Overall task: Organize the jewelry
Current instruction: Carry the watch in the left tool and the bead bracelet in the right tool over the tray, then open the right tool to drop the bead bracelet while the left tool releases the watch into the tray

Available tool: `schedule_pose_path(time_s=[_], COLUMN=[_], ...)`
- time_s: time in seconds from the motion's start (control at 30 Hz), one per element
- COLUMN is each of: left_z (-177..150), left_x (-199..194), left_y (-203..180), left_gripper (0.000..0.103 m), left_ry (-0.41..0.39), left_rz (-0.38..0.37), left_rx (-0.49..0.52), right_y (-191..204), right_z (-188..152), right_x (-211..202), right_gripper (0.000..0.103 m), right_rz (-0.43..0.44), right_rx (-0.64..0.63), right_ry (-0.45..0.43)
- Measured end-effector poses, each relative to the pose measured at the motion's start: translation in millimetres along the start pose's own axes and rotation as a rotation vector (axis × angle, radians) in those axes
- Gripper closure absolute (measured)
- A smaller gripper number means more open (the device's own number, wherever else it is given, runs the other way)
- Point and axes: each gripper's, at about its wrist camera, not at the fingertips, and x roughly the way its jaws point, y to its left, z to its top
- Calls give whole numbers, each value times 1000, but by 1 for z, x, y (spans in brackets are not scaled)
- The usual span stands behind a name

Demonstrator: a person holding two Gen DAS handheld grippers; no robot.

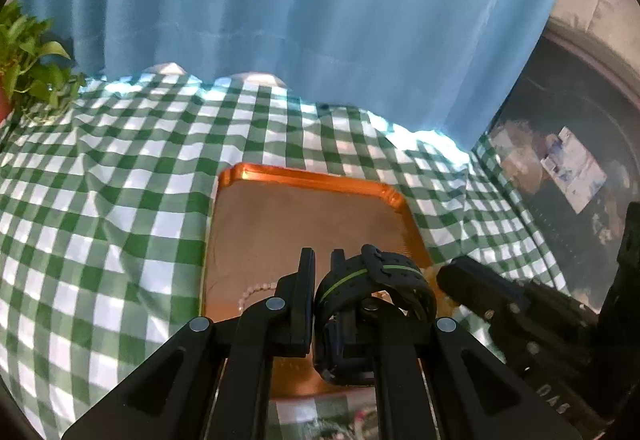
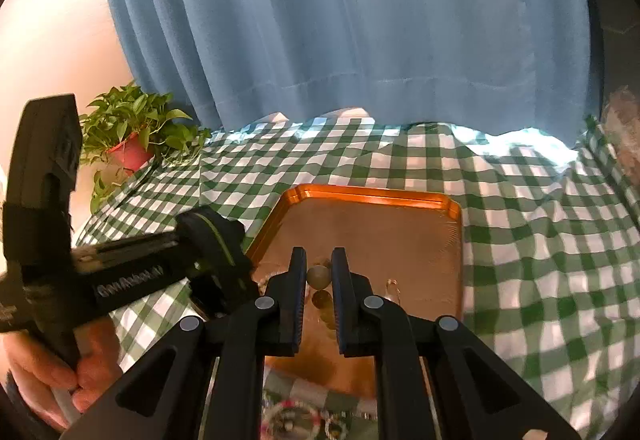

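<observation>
Two grippers hang over the orange tray on the checked cloth covering the surface, each carrying a piece of jewelry. Starting at the left, a potted plant sits at the far corner. The left gripper has its jaws nearly closed, clenched on a black watch band with a green stripe that loops around the right-hand jaw. Its long axis runs across the jaws, and it hangs above the tray's near right part; a pale bead strand lies on the tray just below-left. Further right, the right gripper pinches a round greenish bead between narrowly parted jaws, directly above the tray's near middle. Judging by this, both need only to lower and release.
</observation>
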Motion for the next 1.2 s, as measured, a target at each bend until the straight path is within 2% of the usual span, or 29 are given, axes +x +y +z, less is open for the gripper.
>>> schedule_pose_path(time_s=[0.13,0.23,0.33,0.73,0.87,1.07,1.2], left_z=[-6,-15,-23,-41,-44,-43,-43], left_x=[43,65,74,67,67,72,76], left_y=[5,9,7,12,14,22,18], left_gripper=[95,95,95,95,95,95,95], left_ry=[103,176,212,252,261,263,243], left_rz=[48,42,50,59,64,174,231], left_rx=[16,2,32,41,39,62,116], right_y=[-9,-15,-11,-2,-9,-19,-25], right_z=[-5,-10,-15,-24,-35,-44,-48], right_x=[20,43,52,53,63,75,85], right_gripper=[92,92,92,92,92,92,92], right_rz=[24,38,31,48,56,29,11], right_rx=[41,63,44,4,28,34,40], right_ry=[-4,46,76,107,147,179,205])
